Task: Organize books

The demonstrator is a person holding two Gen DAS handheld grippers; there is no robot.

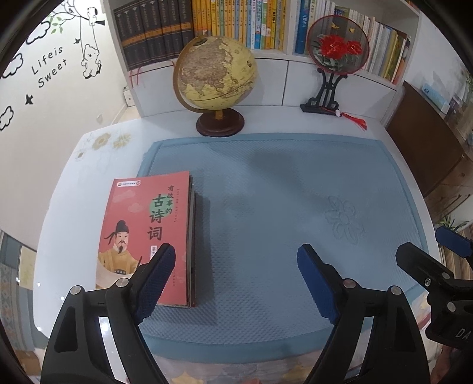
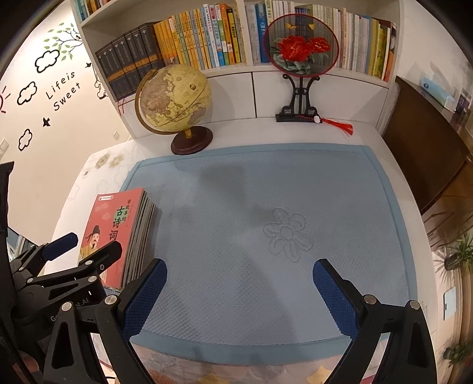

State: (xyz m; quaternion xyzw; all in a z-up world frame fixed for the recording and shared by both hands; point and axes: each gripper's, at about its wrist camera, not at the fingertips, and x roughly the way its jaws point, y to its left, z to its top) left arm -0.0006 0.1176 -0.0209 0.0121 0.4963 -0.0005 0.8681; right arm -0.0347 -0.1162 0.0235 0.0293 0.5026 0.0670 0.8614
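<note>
A stack of thin books (image 1: 142,212) with a red illustrated cover on top lies flat at the left edge of the blue quilted mat (image 1: 266,183). My left gripper (image 1: 236,254) hovers open at the stack's near right corner. Its left finger (image 1: 159,271) overlaps the cover, and its pads grip nothing. In the right wrist view the same stack (image 2: 118,224) lies to the left, with the left gripper (image 2: 97,240) over its near end. My right gripper (image 2: 240,265) stands open above the bare mat (image 2: 266,192), to the right of the stack. It also shows at the left wrist view's right edge (image 1: 428,242).
A globe (image 1: 215,71) and a red flower fan on a black stand (image 1: 337,44) stand behind the mat on the white desk (image 1: 88,165). A bookshelf (image 1: 236,23) packed with upright books runs along the back. A dark wooden cabinet (image 2: 428,147) stands on the right.
</note>
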